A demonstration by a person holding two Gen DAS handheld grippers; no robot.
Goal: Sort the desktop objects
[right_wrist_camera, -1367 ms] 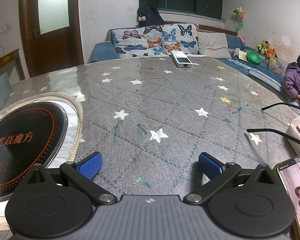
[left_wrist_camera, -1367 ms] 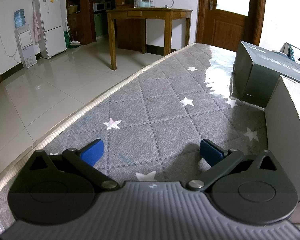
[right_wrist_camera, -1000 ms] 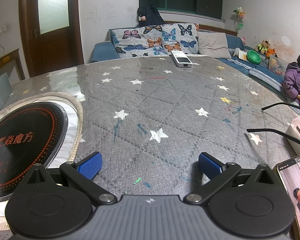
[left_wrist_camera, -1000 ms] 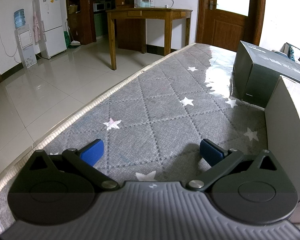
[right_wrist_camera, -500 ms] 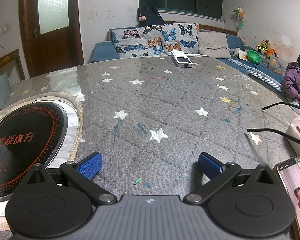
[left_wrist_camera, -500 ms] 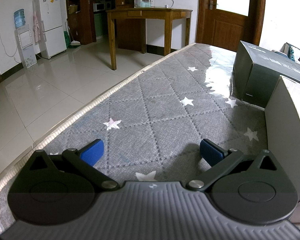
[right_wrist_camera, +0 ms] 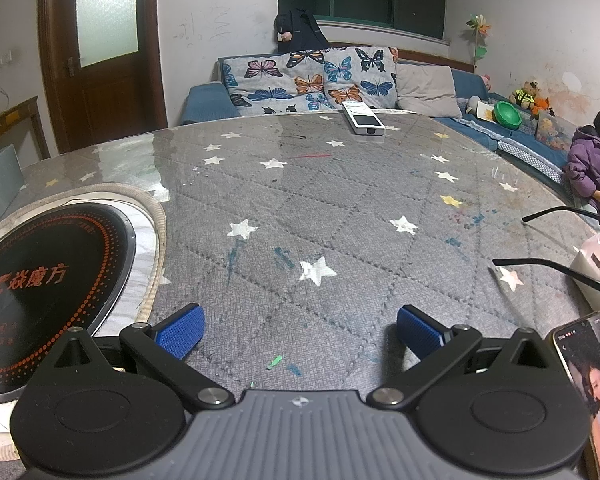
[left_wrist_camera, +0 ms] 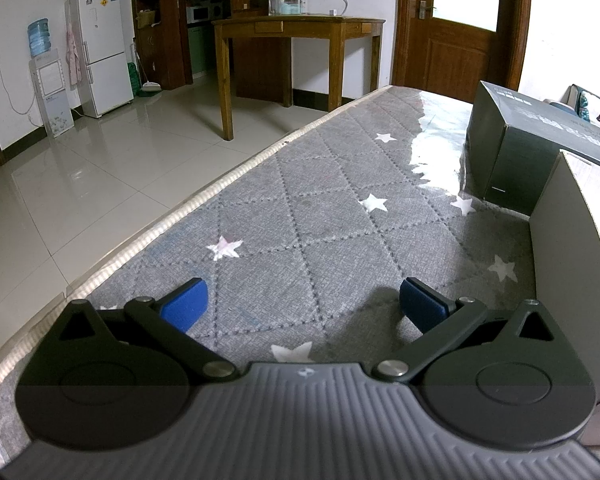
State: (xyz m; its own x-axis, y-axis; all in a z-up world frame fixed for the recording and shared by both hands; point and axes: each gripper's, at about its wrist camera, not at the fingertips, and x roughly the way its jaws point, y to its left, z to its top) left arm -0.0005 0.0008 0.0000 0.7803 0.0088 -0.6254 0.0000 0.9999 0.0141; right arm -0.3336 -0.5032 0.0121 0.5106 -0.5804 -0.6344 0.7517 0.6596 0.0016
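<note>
Both tongs, left tongs (left_wrist_camera: 302,304) and right tongs (right_wrist_camera: 298,332), I hold spread wide and empty, low over the grey star-patterned desk (right_wrist_camera: 340,216). By size: the black round cooktop (right_wrist_camera: 40,292) lies left of my right tongs, the dark box (left_wrist_camera: 540,148) stands beyond a pale box (left_wrist_camera: 576,264), then the phone (right_wrist_camera: 588,392) and glasses (right_wrist_camera: 560,268) at right, and the white remote (right_wrist_camera: 363,118) at the far edge.
</note>
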